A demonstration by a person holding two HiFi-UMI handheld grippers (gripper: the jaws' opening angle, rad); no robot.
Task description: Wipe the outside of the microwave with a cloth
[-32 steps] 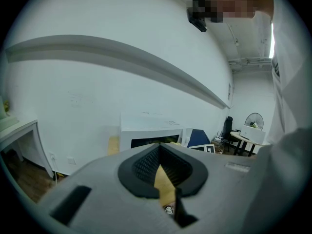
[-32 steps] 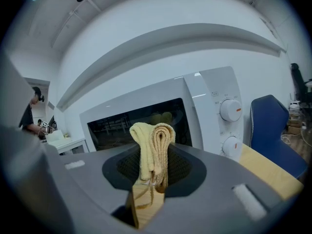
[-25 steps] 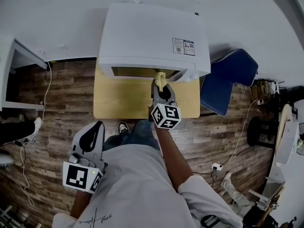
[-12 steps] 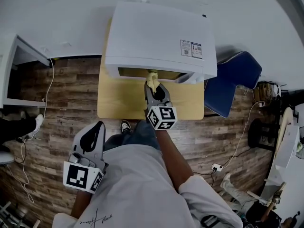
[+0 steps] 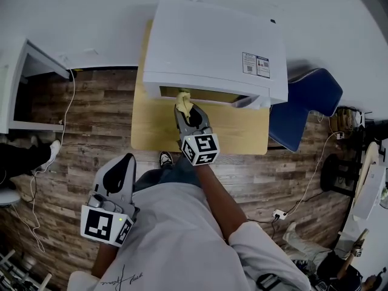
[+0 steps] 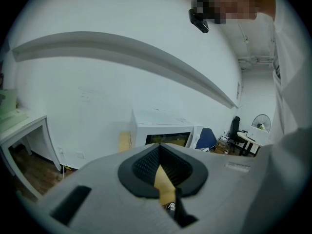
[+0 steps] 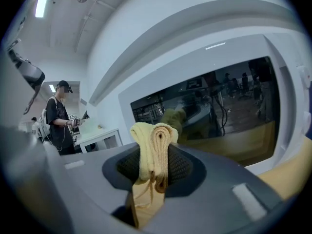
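Pinching a folded yellow cloth (image 5: 183, 101), the right gripper (image 5: 187, 111) reaches forward over the wooden tabletop (image 5: 151, 129) to the front of the white microwave (image 5: 212, 44), which stands on that tabletop against the white wall. In the right gripper view the jaws are closed on the cloth (image 7: 154, 139), whose rolled end sticks up past the right gripper (image 7: 156, 165) and faces the microwave's dark door glass (image 7: 214, 106). A dim reflection of the cloth shows in the glass just behind it. Whether the cloth actually presses on the door or sits just off it cannot be told. From the head view the cloth meets the left part of the door window. The left gripper (image 5: 124, 161) hangs low beside the person's body, well apart from the microwave, over the wood-plank floor (image 5: 91, 120). In its own view the left gripper (image 6: 158, 149) has its jaws together at the tips, nothing between them. A blue chair (image 5: 306, 105) stands just beside the tabletop on the right.
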